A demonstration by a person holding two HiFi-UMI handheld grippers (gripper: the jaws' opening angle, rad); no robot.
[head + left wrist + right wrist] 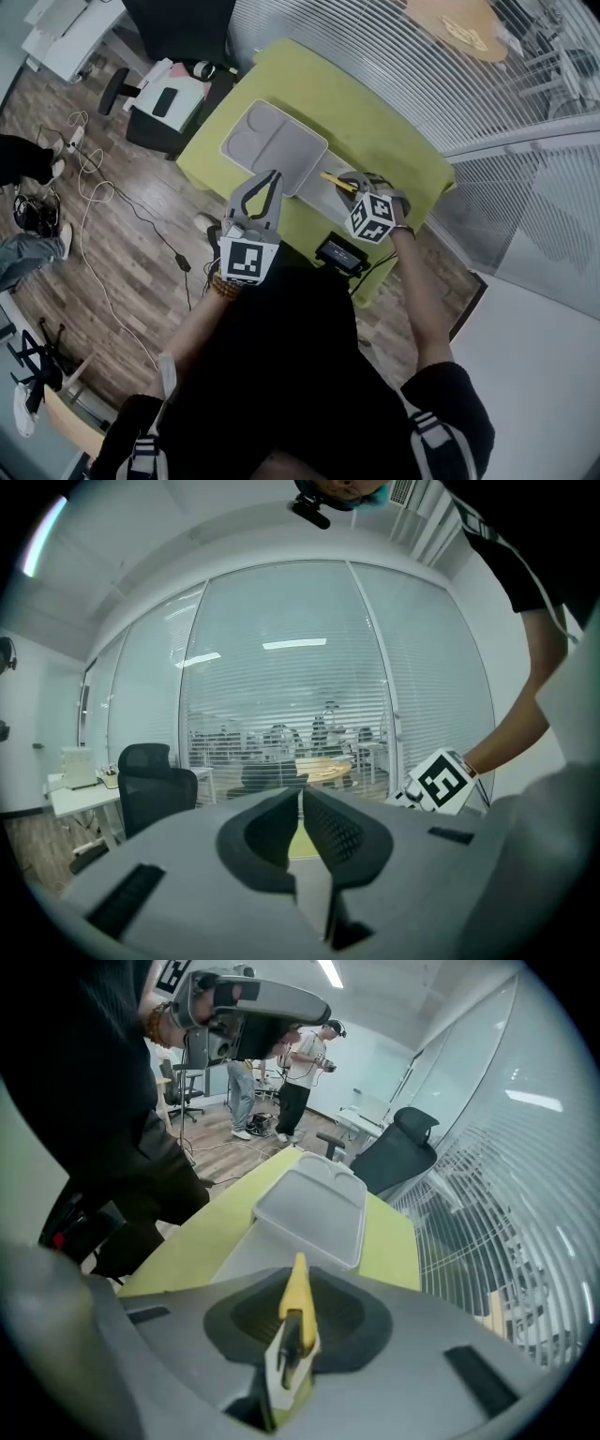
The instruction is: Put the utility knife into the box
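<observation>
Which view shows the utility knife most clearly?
The right gripper view: the utility knife sits lower centre, clamped between the fingers of the right gripper. The head view shows only a yellow sliver by that gripper. The left gripper view does not show it.

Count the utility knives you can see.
1. The yellow utility knife is clamped in the jaws of the right gripper, over the green table near the white box. None else shows.

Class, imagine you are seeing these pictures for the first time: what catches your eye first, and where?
The yellow utility knife stands out, clamped in the right gripper above the yellow-green table. Just beyond it lies the white box on that table. The left gripper hovers alongside, jaws together, empty.
</observation>
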